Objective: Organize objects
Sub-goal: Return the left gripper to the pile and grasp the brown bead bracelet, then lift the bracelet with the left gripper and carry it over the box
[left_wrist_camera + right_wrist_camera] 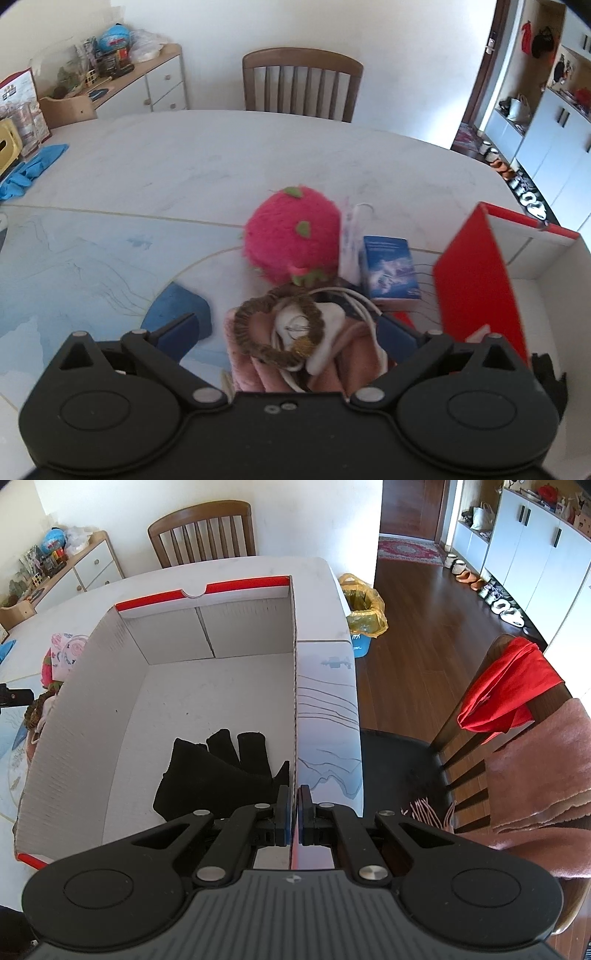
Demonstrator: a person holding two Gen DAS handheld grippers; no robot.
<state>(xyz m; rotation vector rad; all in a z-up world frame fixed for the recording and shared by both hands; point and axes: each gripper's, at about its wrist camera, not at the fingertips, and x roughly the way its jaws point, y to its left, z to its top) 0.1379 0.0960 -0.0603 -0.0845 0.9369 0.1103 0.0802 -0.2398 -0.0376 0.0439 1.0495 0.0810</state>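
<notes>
A wooden slat-back chair [302,83] stands at the far side of the pale marble worktop [207,155], with a cluttered sideboard [147,83] against the wall. A yellow-lined bin [364,613] sits on the wood floor [417,646], and a red cloth [506,686] drapes over a second chair [469,738].

Two wrist fisheyes, both tilted steeply down over one desk.

The left wrist view looks past its gripper [291,332] close onto a pile beside the box [476,273], facing the far chair [301,85]. The right wrist view sits close above the box [207,686] at the desk [328,686] edge, floor to its right. Both views share the box, chair and sideboard [92,568].
</notes>
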